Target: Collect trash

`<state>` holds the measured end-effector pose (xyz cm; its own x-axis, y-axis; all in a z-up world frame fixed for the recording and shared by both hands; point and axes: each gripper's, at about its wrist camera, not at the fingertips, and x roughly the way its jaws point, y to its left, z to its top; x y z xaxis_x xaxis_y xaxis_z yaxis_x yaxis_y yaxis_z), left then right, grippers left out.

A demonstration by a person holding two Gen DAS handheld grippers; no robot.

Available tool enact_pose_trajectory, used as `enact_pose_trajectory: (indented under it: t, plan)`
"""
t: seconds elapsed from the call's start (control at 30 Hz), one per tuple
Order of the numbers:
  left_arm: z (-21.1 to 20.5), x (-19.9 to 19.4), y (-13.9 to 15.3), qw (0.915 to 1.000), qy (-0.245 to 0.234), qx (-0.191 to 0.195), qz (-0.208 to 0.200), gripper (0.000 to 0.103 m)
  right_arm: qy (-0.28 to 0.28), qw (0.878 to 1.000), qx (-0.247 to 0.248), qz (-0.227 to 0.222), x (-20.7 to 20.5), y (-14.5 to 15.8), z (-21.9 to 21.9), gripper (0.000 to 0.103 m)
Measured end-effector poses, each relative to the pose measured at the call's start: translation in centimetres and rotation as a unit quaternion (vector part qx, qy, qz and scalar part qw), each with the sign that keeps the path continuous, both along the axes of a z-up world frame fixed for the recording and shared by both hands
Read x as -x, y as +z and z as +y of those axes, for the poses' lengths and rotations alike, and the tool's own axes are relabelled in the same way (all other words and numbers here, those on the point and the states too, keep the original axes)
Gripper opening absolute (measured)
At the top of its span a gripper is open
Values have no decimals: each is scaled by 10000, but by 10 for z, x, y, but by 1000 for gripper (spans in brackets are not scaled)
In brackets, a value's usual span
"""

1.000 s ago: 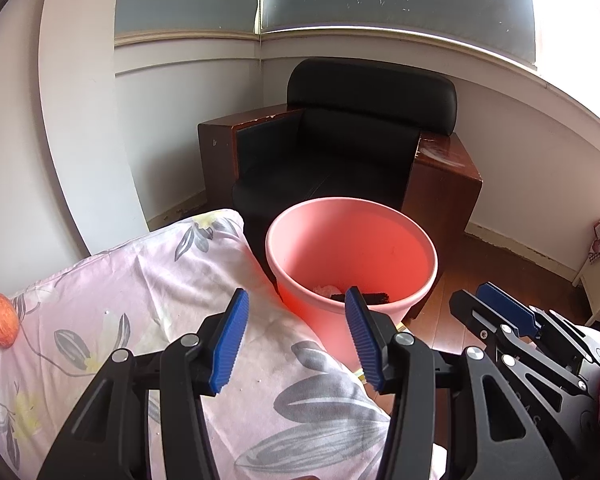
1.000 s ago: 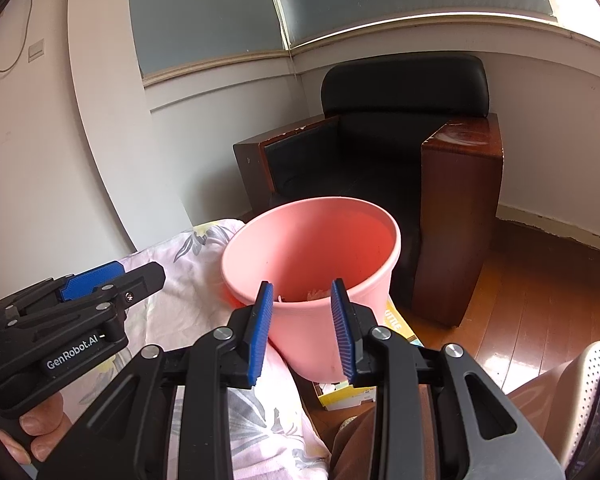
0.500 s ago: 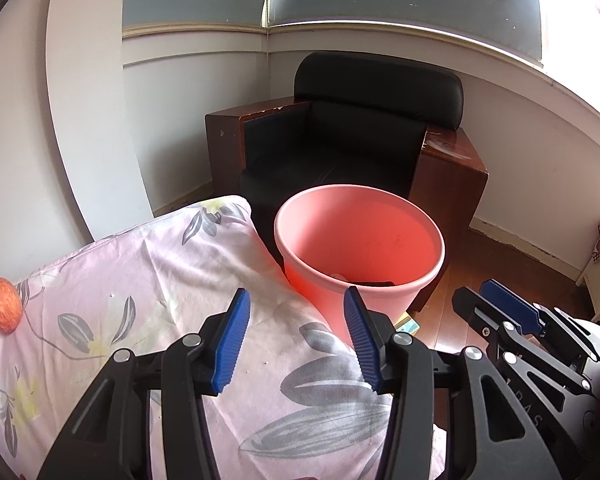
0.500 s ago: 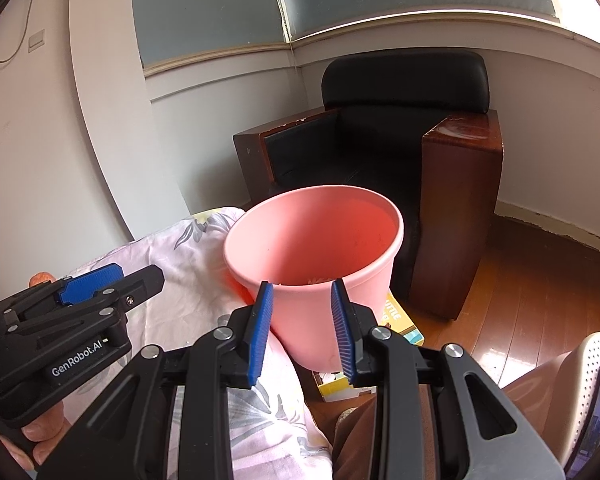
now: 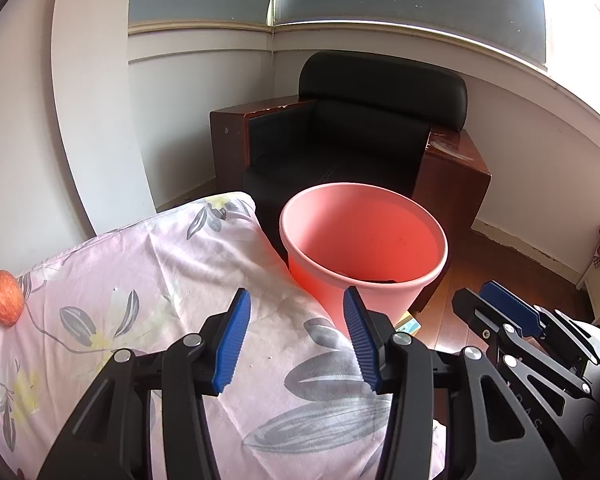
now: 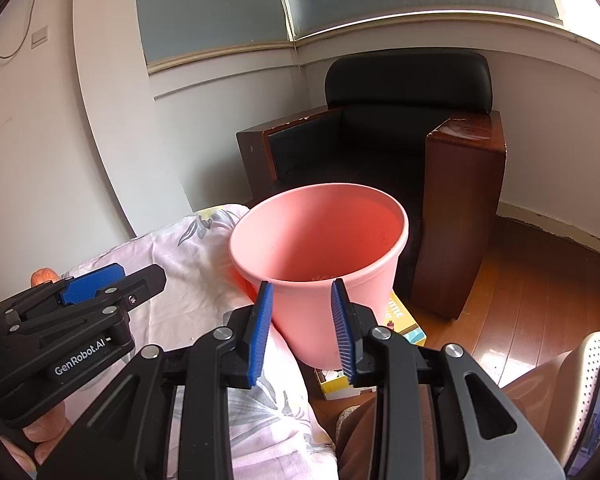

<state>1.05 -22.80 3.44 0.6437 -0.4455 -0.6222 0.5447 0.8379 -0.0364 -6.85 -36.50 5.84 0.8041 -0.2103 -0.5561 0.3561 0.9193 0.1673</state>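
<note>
In the left wrist view the left gripper (image 5: pixel 296 340) sits at lower centre above the floral bedsheet (image 5: pixel 172 280), its fingers spread apart and empty. An orange-red fruit (image 5: pixel 3 298) lies on the sheet at the far left edge. The right gripper (image 6: pixel 302 330), fingers also parted with nothing between them, faces the pink bin (image 6: pixel 320 264) at frame centre, before the black armchair (image 6: pixel 400 128).

A home room: black armchair (image 5: pixel 364 136) in the corner ahead, floral bedding (image 5: pixel 148 280) below the tongs, wood floor (image 6: pixel 540 288).

floral bed (image 5: pixel 172 264): apple (image 5: pixel 3 298) at edge.
</note>
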Motion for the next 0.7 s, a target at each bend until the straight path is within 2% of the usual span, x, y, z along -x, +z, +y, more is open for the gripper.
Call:
enact_pose_trajectory:
  t: [0.7]
  plan:
    - [2,0,1,10000,4,11,-2,48,104,9999,56,12,0,3,3,31]
